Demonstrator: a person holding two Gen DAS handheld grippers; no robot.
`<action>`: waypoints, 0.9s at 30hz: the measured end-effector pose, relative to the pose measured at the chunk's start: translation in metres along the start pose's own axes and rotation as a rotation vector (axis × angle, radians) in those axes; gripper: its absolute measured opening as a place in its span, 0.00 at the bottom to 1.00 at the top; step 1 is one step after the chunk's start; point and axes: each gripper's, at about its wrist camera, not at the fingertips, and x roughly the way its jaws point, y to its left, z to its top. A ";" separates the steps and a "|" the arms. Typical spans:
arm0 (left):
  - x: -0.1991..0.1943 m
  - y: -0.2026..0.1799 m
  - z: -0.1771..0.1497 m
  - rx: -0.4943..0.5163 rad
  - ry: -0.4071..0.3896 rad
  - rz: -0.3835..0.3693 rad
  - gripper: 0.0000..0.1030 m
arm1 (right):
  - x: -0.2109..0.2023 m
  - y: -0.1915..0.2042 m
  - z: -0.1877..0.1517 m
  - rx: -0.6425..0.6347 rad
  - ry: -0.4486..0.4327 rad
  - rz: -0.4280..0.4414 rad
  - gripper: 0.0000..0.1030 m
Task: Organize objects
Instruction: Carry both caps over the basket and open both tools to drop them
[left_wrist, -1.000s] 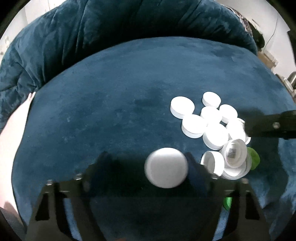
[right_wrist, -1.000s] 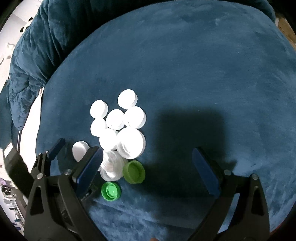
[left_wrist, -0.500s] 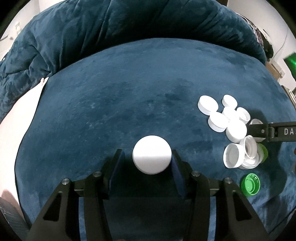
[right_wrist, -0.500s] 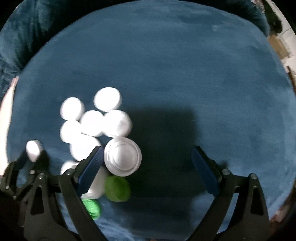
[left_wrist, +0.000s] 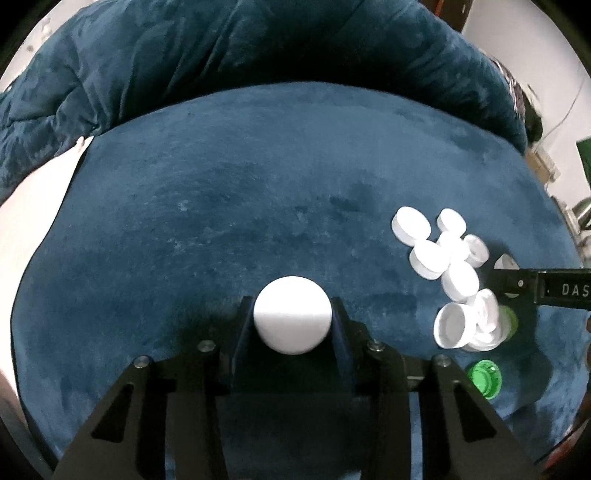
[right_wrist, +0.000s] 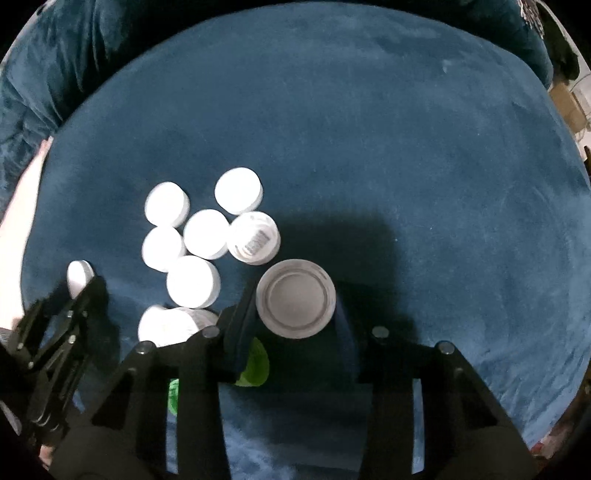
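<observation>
Closing on a white cap (left_wrist: 292, 319), the left gripper (left_wrist: 293, 325) has a dark pad against each side of it, and the cap sits flat-face-up between the fingertips over the blue velvet cushion (left_wrist: 236, 206). The right gripper (right_wrist: 295, 306) is likewise closing, with a grey-looking ridged cap (right_wrist: 296, 298) between its pads; both pads meet the rim of that cap (its shading comes from the gripper's own shadow).

A cluster of white caps (right_wrist: 192, 240) lies on the cushion just to the left of the right gripper in the right wrist view. One of them, a cap with a barcode label (right_wrist: 255, 239), sits at the right edge of the cluster, near the held ridged cap. Below the cluster, two green caps are partly hidden behind the right gripper's frame: a light green cap (right_wrist: 255, 363) and a bright green cap (right_wrist: 173, 397).

In the left wrist view the same pile appears at the right, well apart from the held white cap, with the bright green cap (left_wrist: 484, 379) lying alone nearest the camera. Behind the cushion rises a rumpled blue backrest (left_wrist: 229, 62).
</observation>
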 end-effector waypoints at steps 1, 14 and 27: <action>-0.003 0.002 0.000 -0.010 -0.002 -0.009 0.40 | -0.003 -0.002 -0.001 0.003 -0.002 0.008 0.39; -0.107 0.032 -0.018 -0.076 -0.106 0.019 0.40 | -0.073 0.040 -0.019 -0.025 -0.054 0.205 0.39; -0.246 0.204 -0.109 -0.421 -0.245 0.232 0.39 | -0.116 0.270 -0.097 -0.445 -0.073 0.410 0.39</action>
